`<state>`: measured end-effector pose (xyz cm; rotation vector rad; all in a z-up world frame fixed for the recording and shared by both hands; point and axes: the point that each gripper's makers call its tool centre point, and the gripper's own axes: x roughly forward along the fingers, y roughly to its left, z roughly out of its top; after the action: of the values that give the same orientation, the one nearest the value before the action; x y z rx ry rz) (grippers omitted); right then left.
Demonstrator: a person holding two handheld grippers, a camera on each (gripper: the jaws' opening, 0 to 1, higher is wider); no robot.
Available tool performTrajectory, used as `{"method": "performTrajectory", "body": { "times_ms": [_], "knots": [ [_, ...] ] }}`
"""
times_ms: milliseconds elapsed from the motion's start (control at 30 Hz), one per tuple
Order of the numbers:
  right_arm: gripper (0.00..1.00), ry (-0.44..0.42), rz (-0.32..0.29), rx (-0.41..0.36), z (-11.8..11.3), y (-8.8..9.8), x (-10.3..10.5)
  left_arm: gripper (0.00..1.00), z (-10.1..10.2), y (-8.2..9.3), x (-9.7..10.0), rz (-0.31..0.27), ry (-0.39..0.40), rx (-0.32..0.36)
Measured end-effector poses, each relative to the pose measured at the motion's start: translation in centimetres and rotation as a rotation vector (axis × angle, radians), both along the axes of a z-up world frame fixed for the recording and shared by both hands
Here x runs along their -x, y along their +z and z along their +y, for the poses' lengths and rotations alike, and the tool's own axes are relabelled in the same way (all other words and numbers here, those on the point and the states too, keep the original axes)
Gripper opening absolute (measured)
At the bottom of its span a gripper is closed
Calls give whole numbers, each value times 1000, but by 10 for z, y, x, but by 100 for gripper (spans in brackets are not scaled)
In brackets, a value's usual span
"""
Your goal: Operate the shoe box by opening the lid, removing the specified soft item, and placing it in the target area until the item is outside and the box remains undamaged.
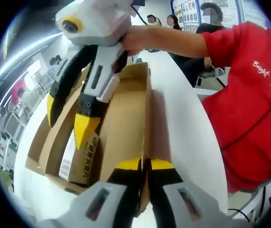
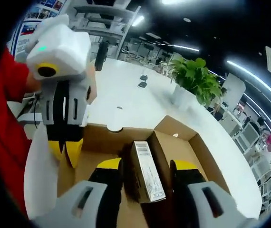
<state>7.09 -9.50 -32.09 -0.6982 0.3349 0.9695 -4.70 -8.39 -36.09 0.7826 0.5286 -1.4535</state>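
An open brown cardboard shoe box (image 1: 126, 123) lies on a white table (image 1: 183, 137). Inside it stands a small printed carton packet (image 1: 78, 159), also seen end-on with a barcode label (image 2: 146, 175). My left gripper (image 1: 145, 164) is shut on the thin edge of the box's raised lid panel; it appears from the left as a white-and-black tool (image 2: 66, 147) pinching that cardboard. My right gripper (image 2: 147, 166) is open, its yellow-tipped jaws straddling the packet with small gaps on both sides. From above, it reaches down into the box (image 1: 68, 121).
A person in a red shirt (image 1: 249, 95) stands close along the table's edge. A potted green plant (image 2: 195, 78) sits on the far part of the table (image 2: 135, 102). Other people sit beyond the table (image 1: 173, 21). Shelving and desks fill the background.
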Motion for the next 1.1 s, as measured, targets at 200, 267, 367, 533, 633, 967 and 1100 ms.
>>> {"method": "performTrajectory", "body": {
  "times_ms": [200, 267, 367, 533, 633, 967, 1100],
  "knots": [
    [42, 30, 35, 77, 2, -14, -8, 5, 1, -1, -1, 1, -2, 1],
    [42, 25, 35, 107, 0, -19, -10, 5, 1, -1, -1, 1, -2, 1],
    [42, 20, 30, 118, 0, -20, -14, 5, 0, 0, -1, 1, -2, 1],
    [42, 26, 36, 127, -3, -22, -21, 5, 0, 0, 0, 3, -2, -1],
    [41, 33, 42, 126, -2, -22, -24, 5, 0, 0, -1, 1, -3, -1],
    [43, 60, 14, 209, 2, -31, -32, 5, 0, 0, -1, -11, 0, 9],
    [41, 49, -12, 223, 1, -31, -30, 4, 0, -1, -1, -8, -1, 4]
  ]
}}
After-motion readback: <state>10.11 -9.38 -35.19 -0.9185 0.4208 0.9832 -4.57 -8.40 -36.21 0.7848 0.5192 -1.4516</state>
